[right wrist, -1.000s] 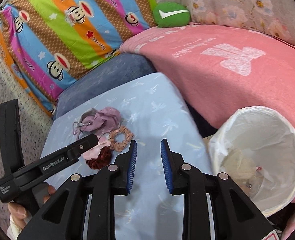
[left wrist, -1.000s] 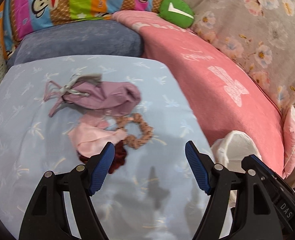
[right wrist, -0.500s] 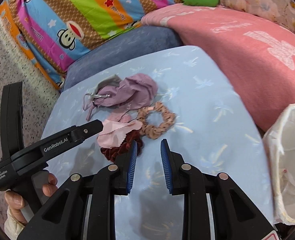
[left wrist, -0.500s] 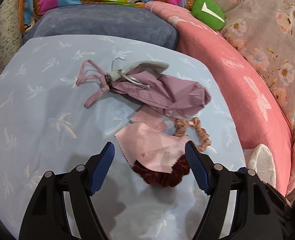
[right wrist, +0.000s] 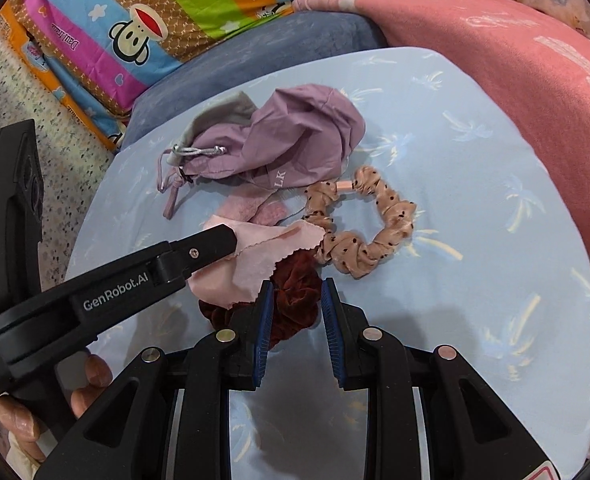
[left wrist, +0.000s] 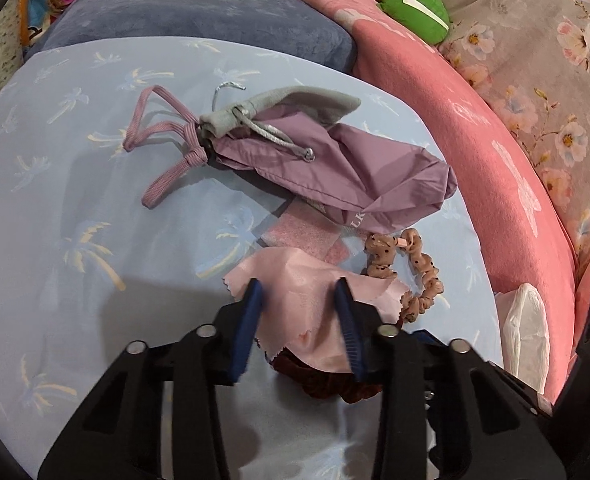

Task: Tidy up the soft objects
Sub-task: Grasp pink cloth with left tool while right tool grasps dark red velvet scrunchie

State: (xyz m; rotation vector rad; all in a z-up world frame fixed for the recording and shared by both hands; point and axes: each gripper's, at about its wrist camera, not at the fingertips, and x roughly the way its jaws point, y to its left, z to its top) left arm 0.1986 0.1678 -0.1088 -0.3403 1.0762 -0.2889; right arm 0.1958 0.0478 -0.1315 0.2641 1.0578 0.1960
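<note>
Closing on the pink cloth (left wrist: pixel 295 300) at the lower centre of the left wrist view, the left gripper (left wrist: pixel 298 312) has just narrowed its fingers around a fold; pinch only that layer, sparing the dark red scrunchie (right wrist: pixel 295 296) beneath. Right gripper (right wrist: pixel 293 316) hovers narrowly parted, empty. Only the right view shows the spotted scrunchie (right wrist: pixel 359 232) whole.

Soft items on a pale blue palm-print sheet (left wrist: pixel 75 208)

At mid-frame lie a mauve drawstring pouch (left wrist: pixel 335 168), a pink terry scrap (left wrist: pixel 299 234), a dotted beige scrunchie (left wrist: pixel 419 276) to the right, and a dark red scrunchie (right wrist: pixel 295 292) lower down, partly under a pale pink cloth (left wrist: pixel 307 304).
</note>
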